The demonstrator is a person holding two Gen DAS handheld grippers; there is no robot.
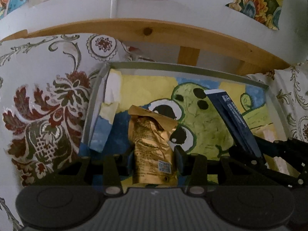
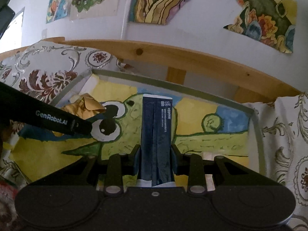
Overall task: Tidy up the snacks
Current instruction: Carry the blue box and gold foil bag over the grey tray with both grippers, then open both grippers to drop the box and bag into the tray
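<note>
Snacks number two here: a gold foil pouch point(image 1: 152, 150) and a dark blue packet point(image 1: 238, 119), each being gripped by one tool above a shallow clear tray point(image 1: 184, 65) whose floor is carrying a painted green cartoon creature point(image 1: 204, 119). From the left wrist camera, the left gripper point(image 1: 154, 159) is clamping its two pads on the crumpled gold pouch, which is standing upright between them with a small square code showing near its lower end; the pouch is hanging over the tray's left half, close to the left wall. That same view is catching the blue packet from the side, leaning over the right half with the right gripper's black linkage point(image 1: 269, 154) reaching in from the right edge. A floral cushion point(image 1: 48, 119) is sitting against the tray's left wall, and a pale wooden rail point(image 1: 150, 28) is running behind the far rim. From the right wrist camera, the right gripper point(image 2: 155, 159) is pressing its pads on the blue packet point(image 2: 156, 134), now seen face-on as a tall narrow pack with white print at its top, over the tray's point(image 2: 173, 80) middle. Only here is the left tool's black arm point(image 2: 52, 121) showing its white lettering, crossing in from the left edge, with the gold pouch point(image 2: 84, 105) peeking above it near the far left corner. Several coloured paintings point(image 2: 159, 2) are hanging on the white wall.
</note>
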